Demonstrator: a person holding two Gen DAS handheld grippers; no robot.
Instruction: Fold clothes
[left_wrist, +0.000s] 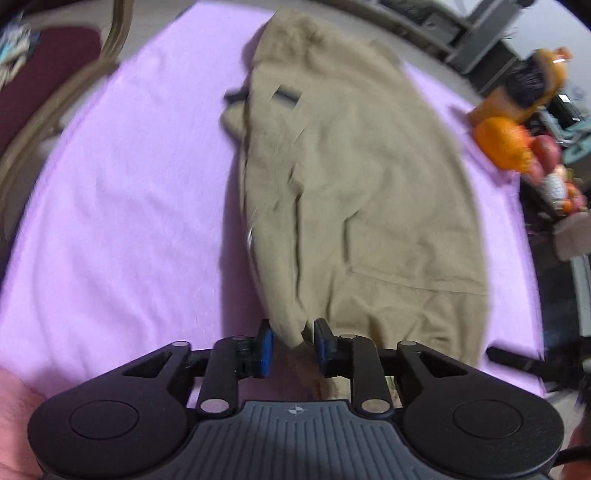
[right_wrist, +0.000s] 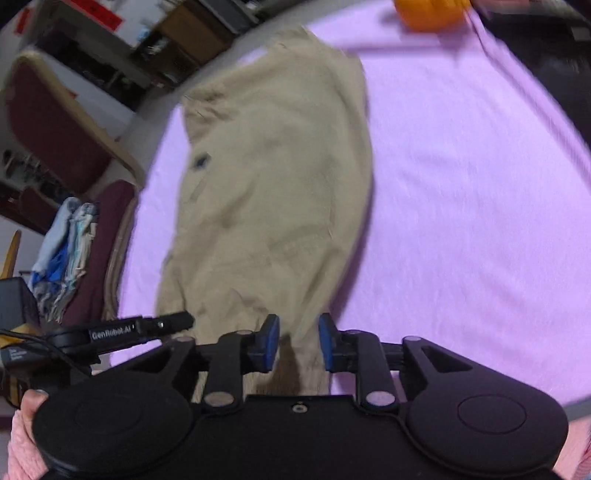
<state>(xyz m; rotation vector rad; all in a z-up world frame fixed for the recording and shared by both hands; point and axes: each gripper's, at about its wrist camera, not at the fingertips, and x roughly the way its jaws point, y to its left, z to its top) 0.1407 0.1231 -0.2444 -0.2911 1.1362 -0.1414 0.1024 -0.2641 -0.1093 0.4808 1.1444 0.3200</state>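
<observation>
Khaki trousers lie lengthwise on the lilac sheet, folded leg over leg with the near end towards both tools. That looks like setup for lifting this end and carrying it to the far end to halve the length. Left gripper has a bunched fold of the near edge between its blue pads, jaws narrow with a gap left, so I can't tell if it's pinched. Right gripper straddles the near right corner the same way, grip also unclear; blur suggests motion.
</observation>
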